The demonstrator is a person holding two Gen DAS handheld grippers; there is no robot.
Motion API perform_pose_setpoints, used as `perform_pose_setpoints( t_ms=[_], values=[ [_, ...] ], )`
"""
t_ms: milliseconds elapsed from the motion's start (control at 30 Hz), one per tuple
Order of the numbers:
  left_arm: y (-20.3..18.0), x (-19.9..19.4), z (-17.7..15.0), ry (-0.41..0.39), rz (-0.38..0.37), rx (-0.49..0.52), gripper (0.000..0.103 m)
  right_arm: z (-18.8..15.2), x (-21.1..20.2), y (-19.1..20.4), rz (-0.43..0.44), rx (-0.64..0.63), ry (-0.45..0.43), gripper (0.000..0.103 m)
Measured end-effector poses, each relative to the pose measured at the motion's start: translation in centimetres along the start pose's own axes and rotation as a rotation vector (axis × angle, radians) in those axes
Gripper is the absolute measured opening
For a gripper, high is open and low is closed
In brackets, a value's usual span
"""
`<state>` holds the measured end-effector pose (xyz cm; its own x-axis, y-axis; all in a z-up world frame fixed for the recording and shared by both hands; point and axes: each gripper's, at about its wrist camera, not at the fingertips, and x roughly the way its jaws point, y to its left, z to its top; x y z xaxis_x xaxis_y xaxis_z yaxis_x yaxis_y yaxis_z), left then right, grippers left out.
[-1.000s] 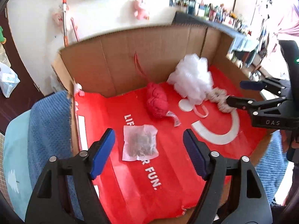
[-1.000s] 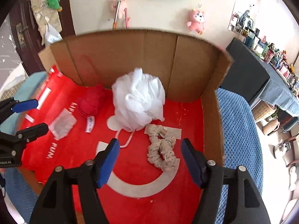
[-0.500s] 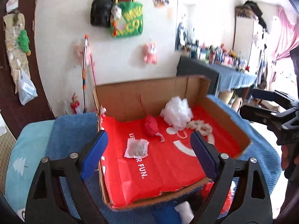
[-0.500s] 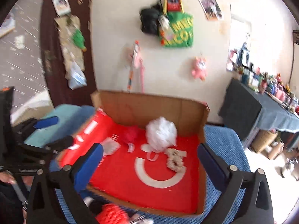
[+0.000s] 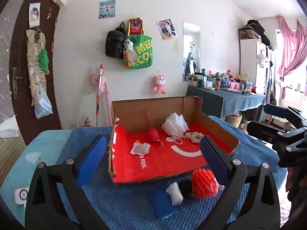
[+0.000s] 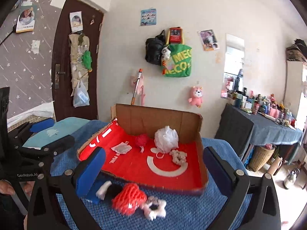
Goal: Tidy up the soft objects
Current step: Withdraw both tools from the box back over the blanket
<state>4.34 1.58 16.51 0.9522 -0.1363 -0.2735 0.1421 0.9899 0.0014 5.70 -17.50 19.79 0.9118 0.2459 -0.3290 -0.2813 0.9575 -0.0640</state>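
Note:
A cardboard box [image 5: 216, 122] lined in red [image 6: 163, 118] sits on the blue blanket. Inside lie a white mesh puff [image 5: 175, 125], a red woolly ball [image 5: 153, 134], a cream scrunchie [image 5: 193, 136] and a clear packet [image 5: 140, 149]. On the blanket in front of the box lie a red foam net [image 5: 204, 184] [image 6: 129, 201], a white foam piece [image 5: 174, 192], a blue pad [image 5: 163, 204] and a black-and-white fluffy piece [image 6: 155, 208]. My left gripper [image 5: 153, 147] hangs back above these loose items, its jaws opening, nothing between them. My right gripper [image 6: 154, 153] stands wide open and empty.
The blue blanket [image 5: 124, 207] covers the bed, with a light blue pillow [image 5: 38, 149] and a small white device [image 5: 21, 199] at its left. A dark-clothed table [image 6: 268, 130] full of bottles stands to the right, a wicker basket [image 6: 259, 157] under it. A brown door [image 6: 63, 88] is at the left.
Both grippers have pulled back and up out of the box and opened wider. The scrunchie and the packet stay on the box floor. The loose items in front of the box have come into view.

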Motion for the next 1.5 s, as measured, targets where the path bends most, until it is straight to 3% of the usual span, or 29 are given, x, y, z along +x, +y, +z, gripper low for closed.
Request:
perform_pose_setpoints(
  t_ms=[333, 600, 800, 1500],
  values=[
    [-1.0, -2.0, -4.2, -0.027, 0.022, 0.000, 0.100, -5.7, -2.4, -0.3, -0.035, 0.081, -0.047, 0.103],
    [-1.5, -1.6, -6.9, 0.005, 0.013, -0.009, 0.100, -9.2, -2.3, -1.0, -0.060, 0.129, -0.043, 0.103],
    [-1.8, -1.6, -8.8, 0.005, 0.019, -0.026, 0.100, -11.4, -2.1, -0.5, -0.107, 0.094, -0.045, 0.103],
    [-1.9, 0.6, -13.1, 0.160, 0.019, -0.052, 0.100, -14.9, -0.3, -0.3, -0.124, 0.141, 0.028, 0.103]
  ],
)
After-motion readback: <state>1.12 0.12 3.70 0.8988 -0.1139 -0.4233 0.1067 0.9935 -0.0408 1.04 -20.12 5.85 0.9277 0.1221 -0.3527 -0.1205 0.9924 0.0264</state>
